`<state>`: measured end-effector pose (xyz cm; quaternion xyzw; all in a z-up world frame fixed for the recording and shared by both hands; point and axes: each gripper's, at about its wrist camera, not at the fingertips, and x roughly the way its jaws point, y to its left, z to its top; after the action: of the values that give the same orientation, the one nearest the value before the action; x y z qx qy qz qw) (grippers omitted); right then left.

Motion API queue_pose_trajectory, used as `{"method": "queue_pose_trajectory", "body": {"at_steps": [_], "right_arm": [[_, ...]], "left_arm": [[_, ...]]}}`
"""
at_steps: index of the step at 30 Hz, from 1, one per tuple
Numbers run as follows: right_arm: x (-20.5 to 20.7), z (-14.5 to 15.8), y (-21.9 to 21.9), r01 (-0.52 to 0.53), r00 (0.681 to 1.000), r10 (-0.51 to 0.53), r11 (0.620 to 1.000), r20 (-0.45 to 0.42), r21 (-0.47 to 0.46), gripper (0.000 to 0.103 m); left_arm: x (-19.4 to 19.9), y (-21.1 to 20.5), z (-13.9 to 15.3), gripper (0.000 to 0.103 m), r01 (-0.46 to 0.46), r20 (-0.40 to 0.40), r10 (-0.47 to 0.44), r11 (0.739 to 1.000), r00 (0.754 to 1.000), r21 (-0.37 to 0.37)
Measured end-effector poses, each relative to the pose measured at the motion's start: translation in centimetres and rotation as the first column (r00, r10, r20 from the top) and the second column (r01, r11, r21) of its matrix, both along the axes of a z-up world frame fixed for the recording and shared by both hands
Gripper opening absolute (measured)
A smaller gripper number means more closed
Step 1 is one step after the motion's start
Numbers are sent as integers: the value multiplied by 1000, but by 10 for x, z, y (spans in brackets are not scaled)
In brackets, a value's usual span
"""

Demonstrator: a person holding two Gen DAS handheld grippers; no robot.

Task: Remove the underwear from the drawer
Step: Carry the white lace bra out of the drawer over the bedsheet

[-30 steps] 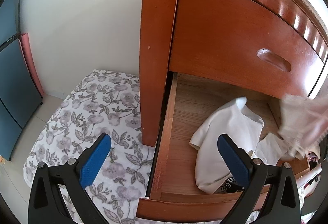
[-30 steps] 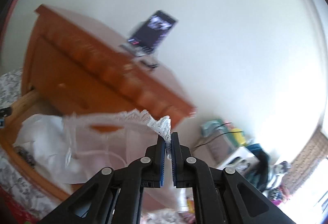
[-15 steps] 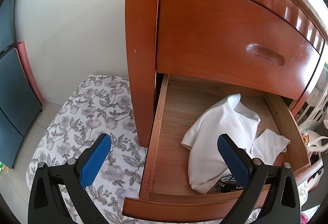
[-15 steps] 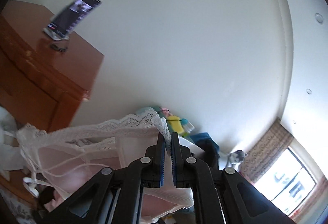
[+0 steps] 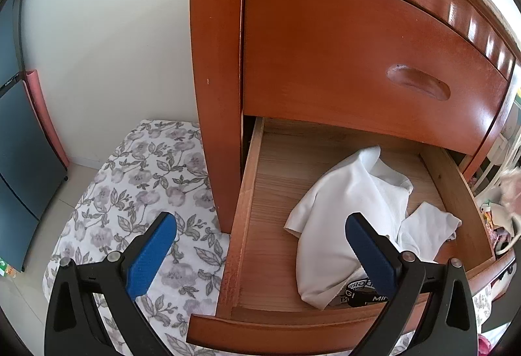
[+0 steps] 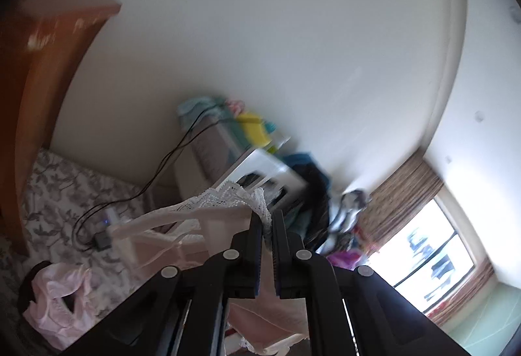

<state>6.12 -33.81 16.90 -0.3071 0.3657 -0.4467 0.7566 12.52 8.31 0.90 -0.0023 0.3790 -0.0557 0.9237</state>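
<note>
1. Since a second ago your right gripper (image 6: 266, 225) has swung away from the dresser (image 6: 39, 69), carrying the lace-trimmed underwear (image 6: 208, 209) clear of the drawer (image 5: 325, 317); in the left wrist view only a pale blur of it shows at the far right edge.
2. Your right jaws are clamped almost fully together on the lace waistband, with the rest of the pink fabric hanging loose to the left and below.
3. Your left gripper (image 5: 260, 245) hovers over the drawer's front corner, jaws spread wide and holding nothing.
4. Expect the garment to handle as very light, limp cloth (it will swing and trail with any quick move); the lace edge looks delicate and could snag or stretch.
5. Your hold on the banded edge seems the best place, since the doubled trim gives the pads something to bite.
6. White garments (image 5: 351, 212) remain in the drawer, soft and crumpled; take them at a raised fold rather than scraping the wood.
7. Another pink garment (image 6: 58, 300) lies on the floral bedding (image 6: 65, 193).
</note>
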Motion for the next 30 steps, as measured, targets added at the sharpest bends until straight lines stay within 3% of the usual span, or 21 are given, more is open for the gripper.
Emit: {"method": "queue_pose_trajectory", "body": {"at_steps": [4,10,15,20,30], "right_arm": [[-4,-77,12,-11,996,28,979,-84,203,5],[-18,-171,58,-37,977,131,881,-169,472,5],[-26,-189,85,-65,971,185,818,-154,572,6],[-27,-201,93,-61,974,200,688,-108,723,6],[-41,-225,105,-23,977,191,553,-99,833,10]], "left_arm": [[0,-2,0,103,1,-1,-1,1000,1000,5],[0,-3,0,103,6,-2,-6,1000,1000,10],[0,-2,0,103,6,-1,-6,1000,1000,7],[-1,-1,-1,103,6,1,-6,1000,1000,1],[-1,-2,-3,103,8,1,-8,1000,1000,2]]}}
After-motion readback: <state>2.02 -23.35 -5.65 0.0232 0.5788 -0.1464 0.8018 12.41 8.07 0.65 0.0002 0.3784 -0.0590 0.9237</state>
